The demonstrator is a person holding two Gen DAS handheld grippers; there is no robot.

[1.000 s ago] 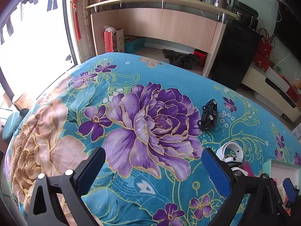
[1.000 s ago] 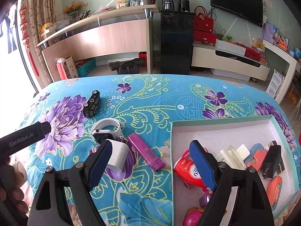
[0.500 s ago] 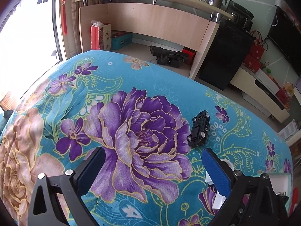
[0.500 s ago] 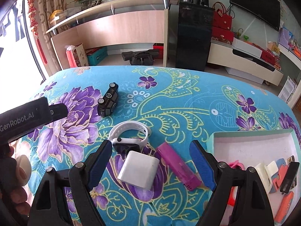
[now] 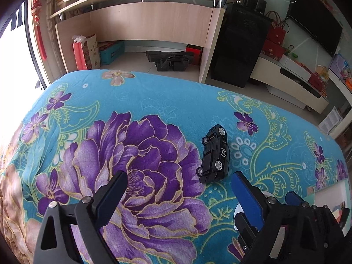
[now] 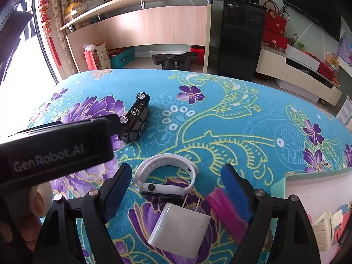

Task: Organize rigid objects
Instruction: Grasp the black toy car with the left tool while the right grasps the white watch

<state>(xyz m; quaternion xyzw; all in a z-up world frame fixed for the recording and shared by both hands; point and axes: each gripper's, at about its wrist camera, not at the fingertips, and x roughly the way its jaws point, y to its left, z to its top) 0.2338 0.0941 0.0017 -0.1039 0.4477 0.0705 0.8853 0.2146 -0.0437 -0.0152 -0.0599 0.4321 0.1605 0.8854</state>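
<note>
Both claws are apart and hold nothing: the left claw (image 5: 178, 189) has just been closing a little near a shiny black toy car (image 5: 214, 154), and the right claw (image 6: 176, 180) is over a smooth white watch band (image 6: 165, 176) on the fuzzy flowered cloth (image 6: 220, 132).

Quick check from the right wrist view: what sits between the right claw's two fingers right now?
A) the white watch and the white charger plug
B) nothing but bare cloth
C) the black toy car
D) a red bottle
A: the white watch and white charger plug lie on the cloth between the open fingers of the right claw, untouched; the black toy car lies farther off.
</note>
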